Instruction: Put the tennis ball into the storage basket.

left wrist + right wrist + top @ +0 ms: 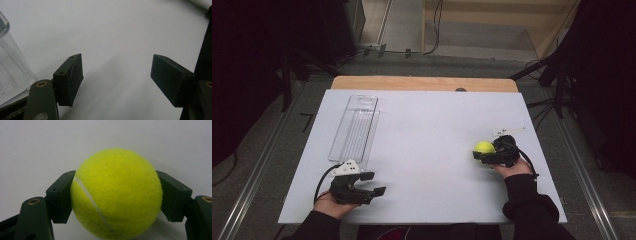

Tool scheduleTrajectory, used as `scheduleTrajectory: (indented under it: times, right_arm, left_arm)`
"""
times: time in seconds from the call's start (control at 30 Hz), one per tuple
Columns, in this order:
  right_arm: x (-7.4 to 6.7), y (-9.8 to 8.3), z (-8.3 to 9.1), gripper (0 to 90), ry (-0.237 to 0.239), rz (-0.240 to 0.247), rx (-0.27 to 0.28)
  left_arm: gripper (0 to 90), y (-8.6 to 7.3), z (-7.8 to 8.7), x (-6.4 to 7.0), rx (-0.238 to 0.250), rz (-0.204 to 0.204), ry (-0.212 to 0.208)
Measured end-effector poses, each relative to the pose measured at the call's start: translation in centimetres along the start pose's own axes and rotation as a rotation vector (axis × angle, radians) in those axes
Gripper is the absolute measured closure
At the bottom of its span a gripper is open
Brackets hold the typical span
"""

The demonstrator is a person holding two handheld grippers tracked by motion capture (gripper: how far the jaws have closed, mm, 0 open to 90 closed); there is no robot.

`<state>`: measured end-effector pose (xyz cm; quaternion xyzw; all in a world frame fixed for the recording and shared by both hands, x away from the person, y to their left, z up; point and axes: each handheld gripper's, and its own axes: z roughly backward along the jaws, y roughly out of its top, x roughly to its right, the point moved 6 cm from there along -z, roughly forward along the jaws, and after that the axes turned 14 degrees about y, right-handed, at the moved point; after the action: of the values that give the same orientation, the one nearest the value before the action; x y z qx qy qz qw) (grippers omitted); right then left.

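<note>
Two grippers work this table, and only one has anything in it. Our right gripper (pixel 482 156) pinches the ball (pixel 485 147) near the right edge of the table (pixel 427 130); in the right gripper view both pads (pixel 61 197) press on the ball's (pixel 116 193) flanks, with the white seam running down its near face. The ball sits squarely between the jaws, its middle level with the pads, so we judge the grip sound enough to lift.

Our left gripper (pixel 371 183) rests near the front left corner, its jaws spread wide over bare table with nothing between them, as the left gripper view (pixel 116 80) shows. Just beyond it lies the clear tray (pixel 354 127), its long axis running from the front toward the far edge, along the left side.

What the next move turns on: the tray lies well apart from the ball, across the table to the left and slightly farther back. We'd judge the right hand must carry the ball across, though the left hand is much the nearer to the tray.
</note>
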<state>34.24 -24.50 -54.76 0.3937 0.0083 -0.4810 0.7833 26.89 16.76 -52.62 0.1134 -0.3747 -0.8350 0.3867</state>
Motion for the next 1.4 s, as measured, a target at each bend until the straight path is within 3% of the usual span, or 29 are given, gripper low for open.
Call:
scheduleTrajectory:
  times: [0.43, 0.63, 1.13, 1.4]
  right_arm:
    - [-0.5, 0.3, 0.7, 23.1, 0.016, 0.02, 0.027]
    - [-1.8, 0.9, 1.2, 23.1, 0.045, 0.044, 0.057]
    - [-3.7, 1.4, 0.9, 23.2, 0.085, 0.055, 0.057]
    - [-4.9, 1.5, 0.3, 23.2, 0.13, 0.076, 0.041]
  left_arm:
    - [26.4, 0.0, -0.1, 0.0, -0.003, 0.0, 0.004]
    - [26.4, 0.0, 0.0, -0.1, -0.005, 0.001, 0.007]
    - [26.4, 0.0, 0.0, -0.1, -0.004, 0.0, 0.006]
    - [26.4, 0.0, 0.0, -0.1, -0.004, -0.001, 0.007]
